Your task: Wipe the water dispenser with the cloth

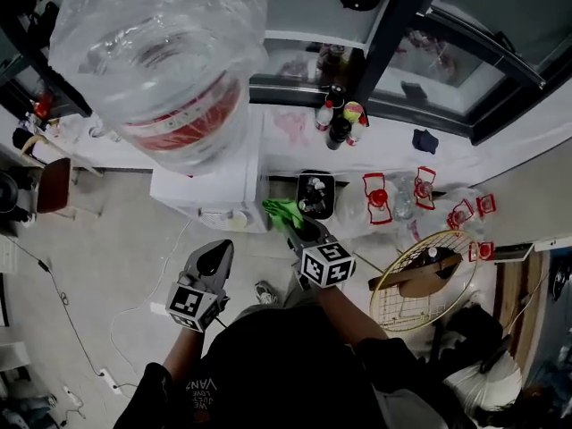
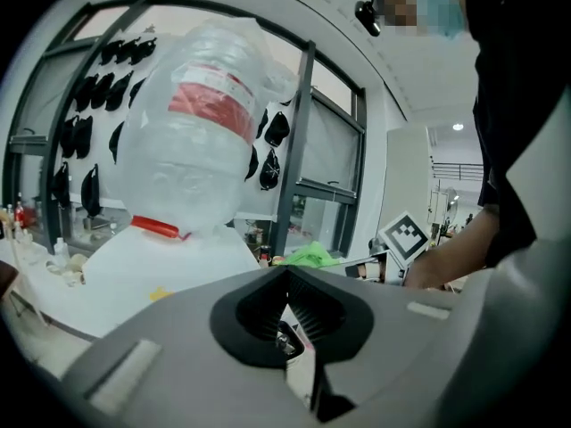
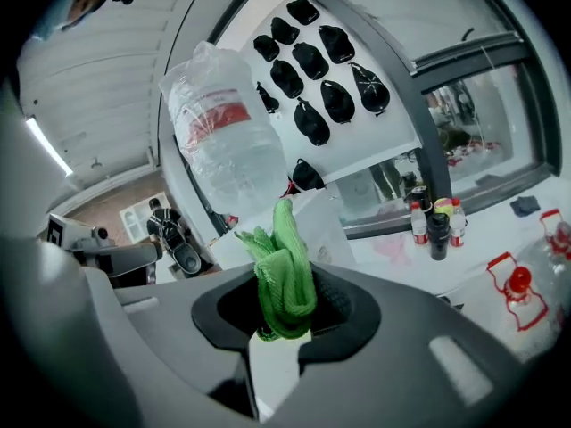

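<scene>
Water dispenser [image 1: 214,184], white-bodied, stands at the left of the head view and carries a large clear bottle [image 1: 156,52] with a red band. Below and in front of it is the left tool [image 1: 214,256]. The left gripper view shows its jaws brought together with nothing between them, pointing up toward the bottle. To the right is the cloth [image 1: 281,211], bright green and bunched into a fold. It lies just beside the dispenser's front right edge, and no view settles whether it touches. The right tool [image 1: 295,226] holds it, and the right gripper view shows the jaws clamped on the fold with a tuft standing up past the tips. Farther right, a white tabletop [image 1: 286,132] bears several small bottles [image 1: 340,119], well apart from the work.

Step in hand, as judged: bringing the cloth onto the dispenser's body to begin wiping.

Good practice:
- Present the free tuft, not the hard jaw tips, to the white panel.
- Keep the clamp firm, as a bunched cloth could slip out under drag.
- Stroke along flat faces with light pressure.
- Stay clear of the bottle, which sits high and could rock if struck.
- The empty left tool could steady the cabinet, or be kept out of the stroke path.
</scene>
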